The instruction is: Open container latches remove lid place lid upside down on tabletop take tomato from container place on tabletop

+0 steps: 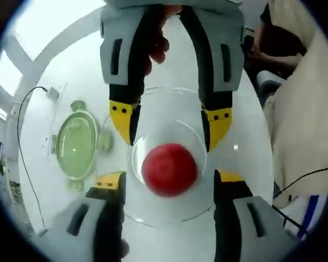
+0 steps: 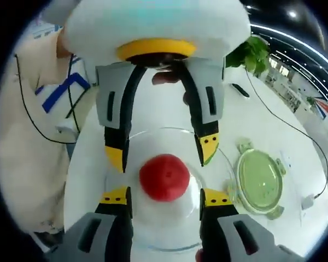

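Observation:
A red tomato [image 1: 169,169] [image 2: 164,177] sits inside a clear round container [image 1: 153,215] [image 2: 153,240] on the white tabletop. My left gripper [image 1: 168,183] is open, its yellow-tipped jaws standing on either side of the tomato near the container's wall. My right gripper [image 1: 170,120] faces it from the far side, also open and straddling the container. In the right gripper view, my right gripper [image 2: 165,197] is below and my left gripper [image 2: 162,152] above the tomato. The green-tinted lid [image 1: 76,144] [image 2: 259,180] lies flat beside the container, latch tabs splayed out.
A person in cream clothing [image 1: 306,120] [image 2: 27,147] stands at the table's edge. A thin black cable [image 1: 22,142] [image 2: 295,131] runs across the tabletop past the lid. A green plant [image 2: 251,52] and a small dark object [image 2: 240,90] are farther back.

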Motion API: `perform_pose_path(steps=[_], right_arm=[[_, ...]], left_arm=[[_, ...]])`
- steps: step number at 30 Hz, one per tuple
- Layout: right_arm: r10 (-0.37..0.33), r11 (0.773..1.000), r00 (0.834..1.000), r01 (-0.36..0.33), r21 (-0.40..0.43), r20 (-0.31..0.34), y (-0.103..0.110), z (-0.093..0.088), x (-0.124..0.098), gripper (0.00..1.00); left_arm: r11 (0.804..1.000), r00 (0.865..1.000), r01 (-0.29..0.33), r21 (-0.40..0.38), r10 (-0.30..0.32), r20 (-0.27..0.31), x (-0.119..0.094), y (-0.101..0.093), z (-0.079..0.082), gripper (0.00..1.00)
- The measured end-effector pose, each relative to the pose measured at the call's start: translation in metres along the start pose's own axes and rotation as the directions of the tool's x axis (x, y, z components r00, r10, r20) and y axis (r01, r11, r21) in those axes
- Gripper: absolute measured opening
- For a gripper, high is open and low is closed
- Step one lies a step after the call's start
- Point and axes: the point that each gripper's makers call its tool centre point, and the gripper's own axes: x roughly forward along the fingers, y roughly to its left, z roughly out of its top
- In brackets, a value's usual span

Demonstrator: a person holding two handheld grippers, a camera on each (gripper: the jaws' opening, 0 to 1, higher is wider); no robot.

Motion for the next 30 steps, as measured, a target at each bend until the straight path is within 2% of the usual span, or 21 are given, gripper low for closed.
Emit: perform_pose_path(steps=[3, 11, 17, 24, 30], right_arm=[[0.006, 1.000, 1.000, -0.006, -0.002, -0.007, -0.001, -0.007, 0.007, 0.44], [0.038, 0.999, 0.999, -0.039, -0.008, -0.027, 0.002, -0.010, 0.025, 0.43], [0.043, 0.999, 0.998, -0.045, -0.028, -0.055, 0.004, -0.015, 0.035, 0.40], [0.059, 0.997, 0.997, -0.061, -0.037, -0.045, 0.009, -0.011, 0.042, 0.39], [0.061, 0.997, 0.998, -0.061, -0.037, -0.020, 0.010, -0.010, 0.042, 0.38]], left_arm=[[1.000, 1.000, 0.008, -0.023, -0.008, 0.006, 0.004, 0.003, -0.003, 0.54], [0.995, 0.999, 0.037, -0.094, -0.037, -0.004, 0.013, 0.003, -0.012, 0.48], [0.988, 0.998, 0.063, -0.140, -0.060, 0.027, 0.021, -0.002, -0.012, 0.45], [0.988, 0.998, 0.055, -0.147, -0.050, 0.042, 0.024, -0.001, -0.012, 0.44], [0.985, 0.998, 0.035, -0.167, -0.026, 0.059, 0.023, 0.004, -0.012, 0.38]])
